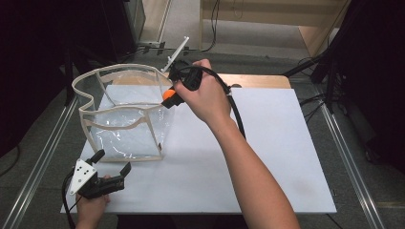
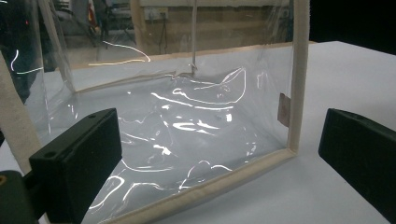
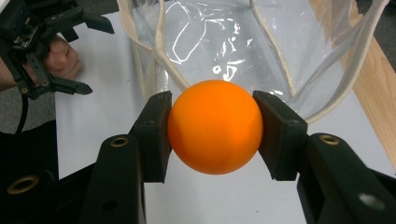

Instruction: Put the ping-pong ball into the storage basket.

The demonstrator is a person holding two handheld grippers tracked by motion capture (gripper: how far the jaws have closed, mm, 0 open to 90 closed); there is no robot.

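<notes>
R gripper [image 3: 215,128] is clamping the orange ball [image 3: 215,126] squarely across its middle, one jaw on each side, prob. so a round thing isn't slipping out while being carried. In the high view the ball [image 1: 168,94] is sitting at the near-right top corner of the clear bag [image 1: 125,114], at rim level and not yet inside; whether it's over the opening or just outside the rim is hard to tell from that angle. The bag is standing upright on the white board [image 1: 267,157] w/ its mouth gaping, cream trim holding it open, which suits a drop from above. L gripper [image 1: 111,167] is waiting low, just beside the bag's near bottom edge, jaws spread wide and holding nothing, likely placed to steady the bag's wall [image 2: 187,130] if it's tipping.
</notes>
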